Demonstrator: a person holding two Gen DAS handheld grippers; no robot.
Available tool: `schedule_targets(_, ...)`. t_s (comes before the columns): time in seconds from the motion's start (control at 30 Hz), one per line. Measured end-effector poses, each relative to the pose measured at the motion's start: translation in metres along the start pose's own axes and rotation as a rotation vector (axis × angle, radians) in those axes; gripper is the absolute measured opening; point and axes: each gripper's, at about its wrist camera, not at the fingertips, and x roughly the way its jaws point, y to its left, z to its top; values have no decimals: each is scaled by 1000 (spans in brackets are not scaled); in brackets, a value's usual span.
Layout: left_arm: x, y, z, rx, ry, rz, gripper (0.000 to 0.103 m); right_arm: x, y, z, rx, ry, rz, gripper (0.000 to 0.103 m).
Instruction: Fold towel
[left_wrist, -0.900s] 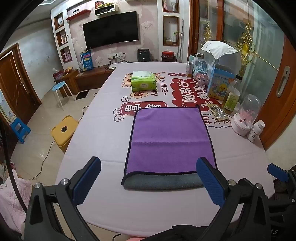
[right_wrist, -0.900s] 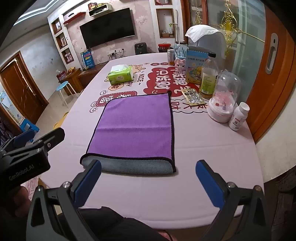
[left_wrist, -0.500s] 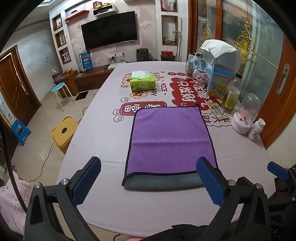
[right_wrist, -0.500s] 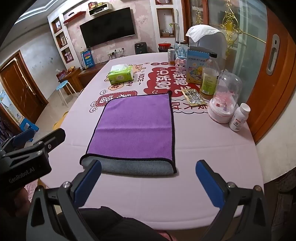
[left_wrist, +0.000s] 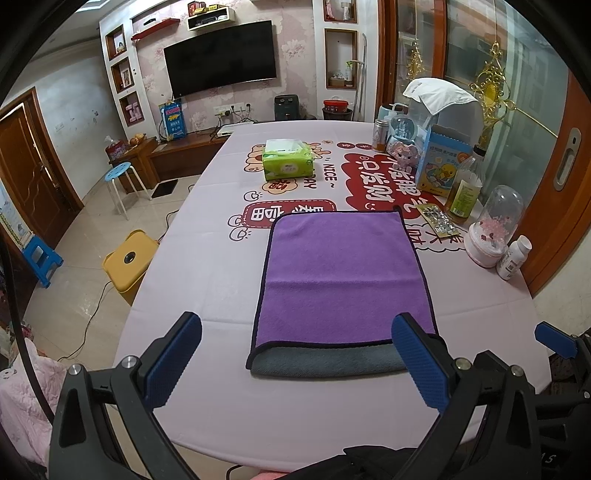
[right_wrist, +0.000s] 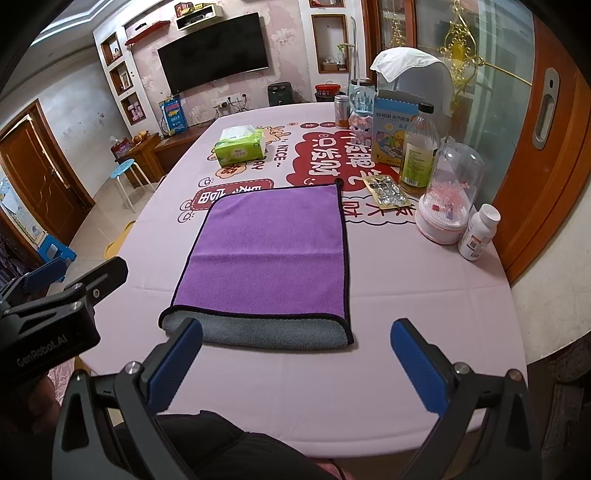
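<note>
A purple towel (left_wrist: 343, 273) with a dark edge lies flat on the pink table (left_wrist: 207, 266), folded over so its grey underside (left_wrist: 325, 363) shows along the near edge. It also shows in the right wrist view (right_wrist: 269, 251). My left gripper (left_wrist: 295, 363) is open and empty, held above the table's near edge, just short of the towel's grey fold. My right gripper (right_wrist: 293, 365) is open and empty, also near the front edge, short of the fold. The left gripper's body (right_wrist: 48, 325) shows at the left of the right wrist view.
A green tissue pack (left_wrist: 288, 160) lies beyond the towel. Along the right side stand a glass dome (left_wrist: 495, 229), a white pill bottle (left_wrist: 513, 256), an oil bottle (left_wrist: 465, 188), a blister pack (left_wrist: 437, 221) and boxes. A yellow stool (left_wrist: 127, 262) stands left of the table.
</note>
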Motion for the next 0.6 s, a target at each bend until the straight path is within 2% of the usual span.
schedule_targets(0.33, 3, 9, -3, -1, 1, 1, 102, 0, -2, -1, 4, 4, -2, 102)
schedule_targets(0.6, -2, 11, -6, 4, -12, 34, 102, 0, 0, -2, -1, 1, 4, 102)
